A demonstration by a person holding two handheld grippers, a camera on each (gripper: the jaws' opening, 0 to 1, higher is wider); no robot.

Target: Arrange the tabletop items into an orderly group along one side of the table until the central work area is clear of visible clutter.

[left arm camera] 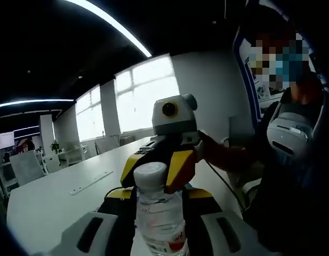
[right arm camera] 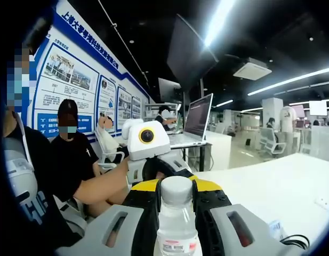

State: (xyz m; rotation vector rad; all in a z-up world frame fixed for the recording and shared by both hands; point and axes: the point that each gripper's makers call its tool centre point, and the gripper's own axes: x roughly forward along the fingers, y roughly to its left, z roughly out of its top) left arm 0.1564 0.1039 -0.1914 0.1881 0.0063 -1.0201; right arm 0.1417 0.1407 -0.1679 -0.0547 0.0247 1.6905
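1. Here both tongs, left [left arm camera: 156,234] and right [right arm camera: 175,226], clamp one water bottle [left arm camera: 156,213], held above the surface [left arm camera: 57,192].
2. Next, probably: one releases, the other sets it at an edge.

bottle [left arm camera: 156,213]: clear, white cap, red label | gripper [left arm camera: 169,165]: yellow-black | table [left arm camera: 52,197]: white

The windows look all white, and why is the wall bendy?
In the left gripper view the windows glare so bright that nothing outside shows, and the fisheye lens bows them. In the right gripper view the ceiling light glares and the poster wall curves; the bottle up close looks stretched.
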